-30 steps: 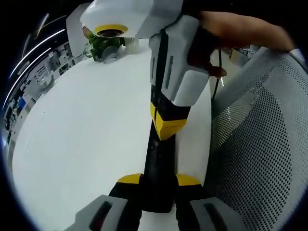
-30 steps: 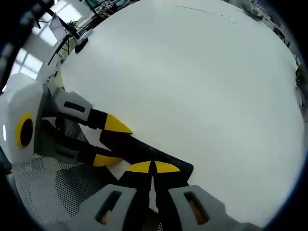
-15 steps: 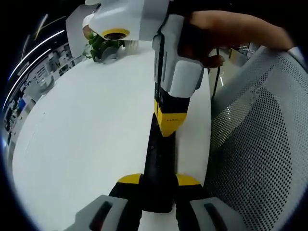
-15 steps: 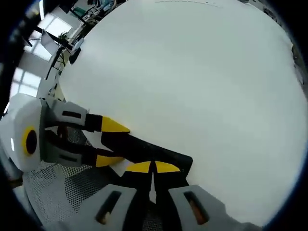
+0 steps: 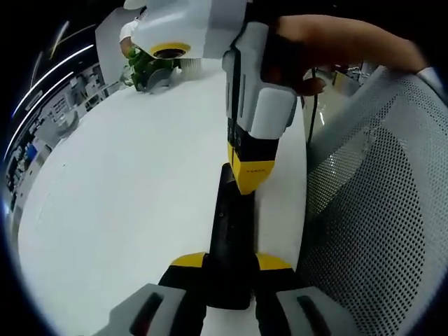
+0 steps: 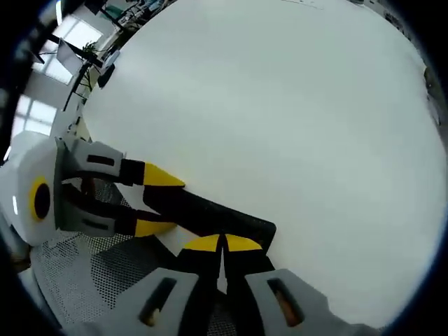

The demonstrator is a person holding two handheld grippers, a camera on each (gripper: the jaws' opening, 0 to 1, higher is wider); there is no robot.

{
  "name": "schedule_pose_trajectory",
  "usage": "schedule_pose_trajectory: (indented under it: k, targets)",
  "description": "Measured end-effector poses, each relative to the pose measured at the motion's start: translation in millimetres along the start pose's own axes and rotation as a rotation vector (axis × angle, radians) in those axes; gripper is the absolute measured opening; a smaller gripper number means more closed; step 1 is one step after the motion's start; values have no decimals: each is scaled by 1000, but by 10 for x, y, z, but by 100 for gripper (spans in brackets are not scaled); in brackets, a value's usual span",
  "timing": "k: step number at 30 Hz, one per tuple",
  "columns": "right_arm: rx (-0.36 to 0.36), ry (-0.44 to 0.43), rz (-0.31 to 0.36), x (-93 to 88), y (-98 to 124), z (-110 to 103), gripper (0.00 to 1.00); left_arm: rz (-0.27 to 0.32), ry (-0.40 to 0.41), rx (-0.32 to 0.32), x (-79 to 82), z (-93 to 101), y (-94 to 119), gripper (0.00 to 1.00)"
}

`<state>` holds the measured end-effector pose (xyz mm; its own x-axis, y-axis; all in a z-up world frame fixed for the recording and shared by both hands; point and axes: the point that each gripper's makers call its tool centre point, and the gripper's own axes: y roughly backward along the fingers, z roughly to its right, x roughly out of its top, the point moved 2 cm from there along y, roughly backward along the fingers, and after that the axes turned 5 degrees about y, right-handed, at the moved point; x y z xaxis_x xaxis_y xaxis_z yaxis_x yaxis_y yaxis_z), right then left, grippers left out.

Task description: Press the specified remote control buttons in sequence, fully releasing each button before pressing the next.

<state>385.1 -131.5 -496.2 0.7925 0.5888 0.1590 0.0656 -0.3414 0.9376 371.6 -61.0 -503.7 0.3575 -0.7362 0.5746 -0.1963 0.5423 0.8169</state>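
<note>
Left tongs (image 5: 231, 264) grasp my black remote (image 5: 232, 231) over the white tabletop (image 5: 133, 182); right tongs (image 5: 250, 175), clenched, press its far end. Right gripper view: my clenched tongs (image 6: 222, 243) touch the remote (image 6: 210, 214), left tongs (image 6: 157, 203) gripping it.

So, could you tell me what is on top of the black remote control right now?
The right gripper's shut yellow tips rest on the remote control's far end, covering whichever button lies beneath. The left gripper clamps its near end. The white table lies below.
</note>
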Motion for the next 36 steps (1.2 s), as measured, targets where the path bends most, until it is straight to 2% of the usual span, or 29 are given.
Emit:
schedule_pose_trajectory:
  k: [6, 8, 9, 13, 26, 30, 36]
  targets:
    - [-2, 12, -14, -4, -7, -6, 0, 5, 5, -2, 2, 3, -4, 25]
    - [-22, 40, -20, 1, -13, -11, 0, 5, 6, -2, 2, 4, -4, 25]
    - [-44, 81, -22, 2, -13, -11, 0, 4, 6, -2, 1, 6, -3, 25]
    - [-53, 103, -25, 3, -19, -20, 0, 2, 4, -4, 0, 8, -1, 25]
    - [18, 12, 9, -32, 23, -6, 0, 5, 6, -3, -3, 10, 1, 25]
    - [57, -66, 15, -27, 17, 17, 0, 7, 6, -3, 0, 14, 5, 25]
    - [59, -72, 11, -17, 11, 15, 0, 14, 3, -3, 2, 17, 7, 25]
